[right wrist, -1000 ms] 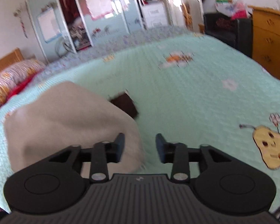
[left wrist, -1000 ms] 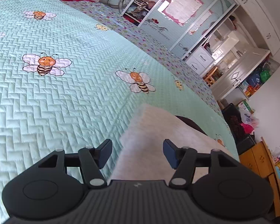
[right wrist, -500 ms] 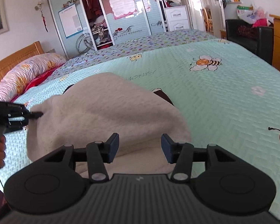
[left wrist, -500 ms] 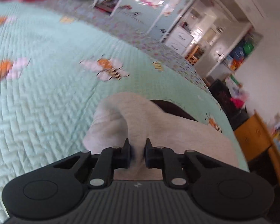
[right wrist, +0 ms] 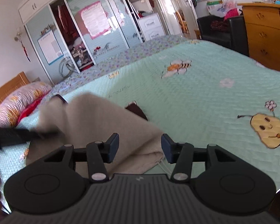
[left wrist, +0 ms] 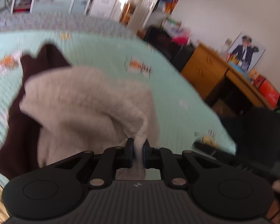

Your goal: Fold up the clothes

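— Left wrist view first: what has the left gripper (left wrist: 138, 152) got?

— A bunched fold of the beige garment (left wrist: 87, 104). Both fingers are pinched tight on it, with only the thickness of the cloth between the pads. The picture is smeared with motion blur, so finer detail is lost.

— And where does the garment sit?

— On the mint bedspread (left wrist: 106, 56), near its close edge. The beige cloth rises in a hump from the pinched fold, and a dark brown piece (left wrist: 18, 130) shows beneath and beside it, on the side away from the wooden dresser (left wrist: 205, 71). Whether the brown is lining or a separate item, I cannot tell.

— How about the right wrist view?

— The right gripper (right wrist: 140, 147) hangs spread wide, gripping nothing. The garment's (right wrist: 102, 123) near corner lies on the bedspread (right wrist: 196, 97) between and below its fingers; I cannot say whether they touch it. A white cord (right wrist: 163, 165) trails from that corner.

— Anything else near the garment?

— The left gripper's (right wrist: 48, 133) black body reaches in from the pillow (right wrist: 18, 102) side, its tip at the garment's raised edge. Across the bedspread, well apart from the garment, are a printed bee (right wrist: 177, 67) and a yellow pear figure (right wrist: 268, 130).
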The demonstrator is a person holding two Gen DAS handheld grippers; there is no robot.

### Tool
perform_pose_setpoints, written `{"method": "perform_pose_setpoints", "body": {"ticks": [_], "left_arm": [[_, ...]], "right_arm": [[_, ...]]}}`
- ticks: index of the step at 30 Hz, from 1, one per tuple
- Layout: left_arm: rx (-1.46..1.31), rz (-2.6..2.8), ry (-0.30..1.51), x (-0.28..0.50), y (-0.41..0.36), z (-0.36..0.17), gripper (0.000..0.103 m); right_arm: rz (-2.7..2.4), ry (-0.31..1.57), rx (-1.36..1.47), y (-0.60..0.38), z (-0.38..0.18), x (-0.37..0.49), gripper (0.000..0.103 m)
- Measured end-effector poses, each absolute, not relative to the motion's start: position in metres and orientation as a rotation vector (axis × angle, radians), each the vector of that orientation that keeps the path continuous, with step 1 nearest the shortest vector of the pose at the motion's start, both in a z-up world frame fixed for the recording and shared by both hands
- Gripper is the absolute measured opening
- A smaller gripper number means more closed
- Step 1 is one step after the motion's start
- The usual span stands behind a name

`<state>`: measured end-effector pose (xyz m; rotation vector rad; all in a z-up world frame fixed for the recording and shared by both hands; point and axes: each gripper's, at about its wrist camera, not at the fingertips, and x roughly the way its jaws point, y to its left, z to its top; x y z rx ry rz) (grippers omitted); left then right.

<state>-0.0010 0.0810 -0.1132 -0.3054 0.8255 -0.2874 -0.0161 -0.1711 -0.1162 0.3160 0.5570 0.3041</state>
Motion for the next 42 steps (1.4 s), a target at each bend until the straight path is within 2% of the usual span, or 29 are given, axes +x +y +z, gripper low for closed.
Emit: {"method": "perform_pose_setpoints", "body": {"ticks": [5, 10, 12, 19, 22, 24, 26, 28, 35, 42], "left_arm": [[-0.284, -0.206, 0.925, -0.002, 0.079, -0.144, 0.01], [-0.288, -0.152, 0.889, -0.014, 0.086, -0.117, 0.011], [-0.293, -0.124, 0.867, -0.025, 0.087, -0.101, 0.015], [-0.331, -0.042, 0.77, -0.054, 0.095, -0.054, 0.018], [-0.381, -0.021, 0.72, -0.062, 0.103, -0.038, 0.021], [-0.413, 0.003, 0.696, -0.062, 0.107, -0.031, 0.03], [-0.428, 0.038, 0.683, -0.062, 0.109, -0.028, 0.034], [-0.446, 0.077, 0.687, -0.063, 0.112, -0.027, 0.036], [-0.442, 0.15, 0.695, -0.071, 0.112, -0.027, 0.048], [-0.39, 0.16, 0.705, -0.069, 0.124, -0.042, 0.053]], "right_arm": [[0.319, 0.523, 0.317, -0.177, -0.102, -0.031, 0.062], [0.346, 0.503, 0.319, -0.181, -0.09, -0.041, 0.068], [0.368, 0.501, 0.314, -0.18, -0.086, -0.043, 0.07], [0.43, 0.467, 0.32, -0.176, -0.077, -0.054, 0.071], [0.455, 0.462, 0.321, -0.174, -0.074, -0.055, 0.071], [0.476, 0.46, 0.312, -0.17, -0.072, -0.059, 0.072], [0.497, 0.456, 0.3, -0.167, -0.07, -0.062, 0.072], [0.512, 0.452, 0.293, -0.164, -0.068, -0.066, 0.076], [0.519, 0.443, 0.3, -0.16, -0.068, -0.072, 0.076], [0.529, 0.511, 0.298, -0.142, -0.085, -0.058, 0.077]]}}
